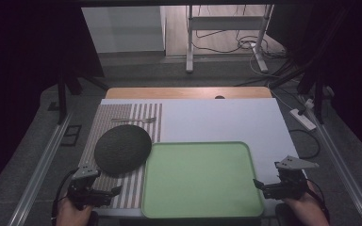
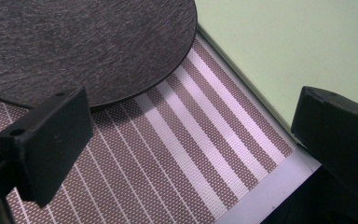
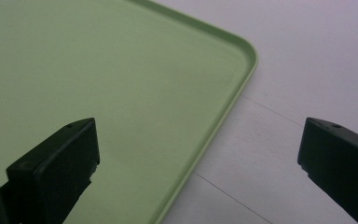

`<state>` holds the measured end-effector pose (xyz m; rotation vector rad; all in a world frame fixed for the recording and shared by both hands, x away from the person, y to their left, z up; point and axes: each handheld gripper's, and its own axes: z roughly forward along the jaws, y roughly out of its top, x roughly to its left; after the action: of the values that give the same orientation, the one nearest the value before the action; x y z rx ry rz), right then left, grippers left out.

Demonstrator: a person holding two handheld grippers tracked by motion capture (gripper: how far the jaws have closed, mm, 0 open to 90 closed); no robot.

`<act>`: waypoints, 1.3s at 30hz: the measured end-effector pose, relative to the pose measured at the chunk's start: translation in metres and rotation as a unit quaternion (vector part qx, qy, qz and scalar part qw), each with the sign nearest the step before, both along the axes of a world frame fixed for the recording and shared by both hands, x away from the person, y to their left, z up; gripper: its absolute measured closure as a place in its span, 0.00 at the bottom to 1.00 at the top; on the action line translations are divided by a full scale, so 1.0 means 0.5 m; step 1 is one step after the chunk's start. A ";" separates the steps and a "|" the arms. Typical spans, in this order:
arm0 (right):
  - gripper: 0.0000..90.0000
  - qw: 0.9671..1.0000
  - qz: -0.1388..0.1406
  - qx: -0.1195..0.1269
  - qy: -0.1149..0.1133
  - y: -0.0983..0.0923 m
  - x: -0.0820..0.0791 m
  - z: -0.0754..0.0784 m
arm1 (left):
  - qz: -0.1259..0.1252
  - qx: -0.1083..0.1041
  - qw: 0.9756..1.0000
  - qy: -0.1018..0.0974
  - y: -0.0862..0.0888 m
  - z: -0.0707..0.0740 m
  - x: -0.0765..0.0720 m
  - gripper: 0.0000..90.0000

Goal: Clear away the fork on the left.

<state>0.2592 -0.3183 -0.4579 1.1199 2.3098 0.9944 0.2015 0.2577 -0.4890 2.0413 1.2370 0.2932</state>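
Observation:
A dark round plate [image 1: 122, 149] lies on a striped brown placemat [image 1: 108, 120] at the left, and a metal fork [image 1: 134, 120] rests on the mat beyond it. A light green tray [image 1: 200, 176] sits empty at the centre front. My left gripper [image 1: 104, 192] hovers low over the mat's near part, jaws wide open and empty; its own view shows the plate [image 2: 79, 44], the mat [image 2: 168, 154] and the tray's edge [image 2: 284, 51]. At the tray's right front corner my right gripper [image 1: 262, 186] is open and empty, straddling the tray rim [image 3: 235, 88].
A white sheet [image 1: 226, 120] covers the wooden table [image 1: 188, 92]. Metal rails [image 1: 37, 165] run along both sides. Beyond the table stand a desk frame [image 1: 226, 37] and floor cables; a power strip [image 1: 303, 118] lies at the right.

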 end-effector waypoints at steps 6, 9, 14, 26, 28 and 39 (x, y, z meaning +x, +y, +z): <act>0.00 1.000 0.002 0.000 -0.002 0.001 -0.001 0.000 | -0.004 -0.002 1.000 0.001 0.000 0.000 0.001 0.00; 0.00 1.000 0.004 -0.002 -0.003 0.001 -0.001 0.000 | -0.004 -0.001 1.000 -0.001 0.000 0.001 0.000 0.00; 0.00 1.000 0.005 -0.004 -0.003 0.002 -0.002 0.000 | -0.004 0.005 1.000 -0.011 -0.005 0.003 0.003 0.00; 0.00 1.000 0.008 -0.005 -0.004 0.003 -0.002 0.000 | 0.016 -0.006 1.000 -0.023 0.006 0.008 0.024 0.01; 0.00 1.000 0.008 -0.005 -0.004 0.003 -0.002 0.000 | 0.022 -0.003 1.000 -0.021 0.008 0.009 0.027 0.01; 0.00 1.000 0.007 -0.007 -0.005 0.004 -0.002 -0.001 | 0.024 0.005 0.999 -0.027 0.009 0.011 0.070 0.00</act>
<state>0.2583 -0.3164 -0.4581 1.0933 2.3167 0.9841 0.2366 0.2619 -0.4834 2.0022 1.2545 0.3758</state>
